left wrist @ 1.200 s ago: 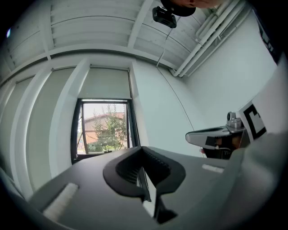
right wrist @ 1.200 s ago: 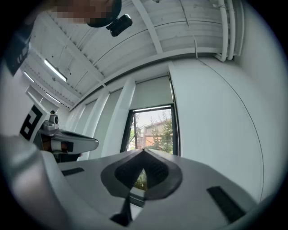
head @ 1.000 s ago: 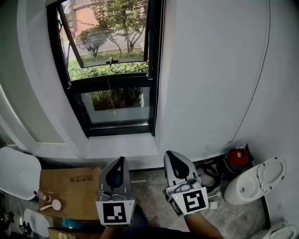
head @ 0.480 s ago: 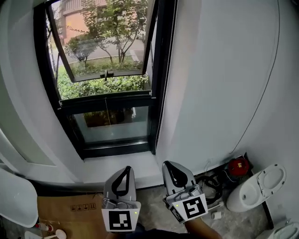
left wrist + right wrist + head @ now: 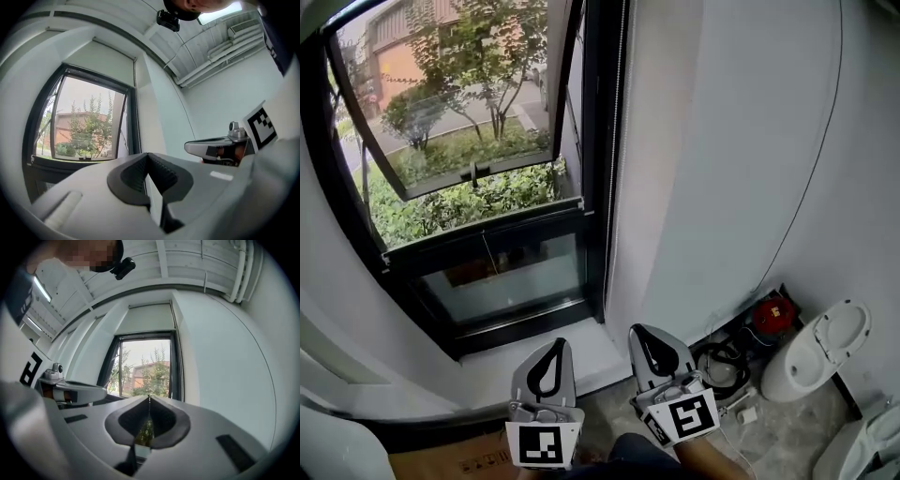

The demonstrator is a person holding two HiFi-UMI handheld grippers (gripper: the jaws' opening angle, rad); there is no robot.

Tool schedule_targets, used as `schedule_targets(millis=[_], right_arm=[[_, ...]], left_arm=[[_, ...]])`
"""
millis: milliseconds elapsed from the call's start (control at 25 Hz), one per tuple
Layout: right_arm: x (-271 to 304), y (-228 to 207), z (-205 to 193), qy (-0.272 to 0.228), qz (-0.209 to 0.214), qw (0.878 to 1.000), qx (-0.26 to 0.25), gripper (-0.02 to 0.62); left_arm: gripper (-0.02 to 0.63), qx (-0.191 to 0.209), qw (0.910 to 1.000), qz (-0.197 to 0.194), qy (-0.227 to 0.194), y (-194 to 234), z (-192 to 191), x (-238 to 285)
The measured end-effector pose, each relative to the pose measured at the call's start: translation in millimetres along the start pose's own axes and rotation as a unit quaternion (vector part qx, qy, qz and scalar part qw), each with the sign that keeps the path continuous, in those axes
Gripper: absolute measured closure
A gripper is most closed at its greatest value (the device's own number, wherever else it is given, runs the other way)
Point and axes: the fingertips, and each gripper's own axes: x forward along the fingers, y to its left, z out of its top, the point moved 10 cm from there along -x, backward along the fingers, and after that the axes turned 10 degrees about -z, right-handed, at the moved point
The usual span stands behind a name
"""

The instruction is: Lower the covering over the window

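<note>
The window (image 5: 478,187) has a black frame, and its upper pane is tilted outward toward trees and a hedge. Its covering is a pale roller blind (image 5: 145,319) drawn up above the glass, also visible in the left gripper view (image 5: 110,63). A thin pull cord (image 5: 617,141) hangs along the right side of the frame. My left gripper (image 5: 554,343) and right gripper (image 5: 639,332) are low in the head view, side by side below the sill, pointing at the window. Both are shut with nothing between them (image 5: 148,154) (image 5: 149,397), well short of the cord.
A white sill (image 5: 534,361) runs under the window. On the floor at the right are a white toilet (image 5: 820,352), a red object (image 5: 772,314) and a coil of black cable (image 5: 722,361). A thin wire (image 5: 811,187) runs down the white wall. Cardboard (image 5: 478,461) lies at the bottom left.
The head view has swung so the window sits further left and larger. Both grippers lie a little lower in the frame, still shut and side by side.
</note>
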Motion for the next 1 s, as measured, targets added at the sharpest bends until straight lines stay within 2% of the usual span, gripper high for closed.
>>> schedule_targets(millis=[200, 480, 720, 1000], right_arm=[[32, 2, -12, 0.004, 0.001, 1.000, -0.003, 0.583], [92, -8, -36, -0.002, 0.015, 1.000, 0.008, 0.583], [166, -29, -46, -0.023, 0.031, 0.999, 0.004, 0.583], [229, -56, -61, -0.024, 0.056, 0.998, 0.010, 0.583]], left_arm=[[0.600, -0.002, 0.9998, -0.019, 0.001, 19, -10, 24], [0.600, 0.012, 0.9997, -0.022, -0.002, 49, -22, 70], [0.600, 0.008, 0.9997, -0.021, -0.011, 85, -26, 130], [0.600, -0.001, 0.9999, -0.011, -0.011, 111, -35, 198]])
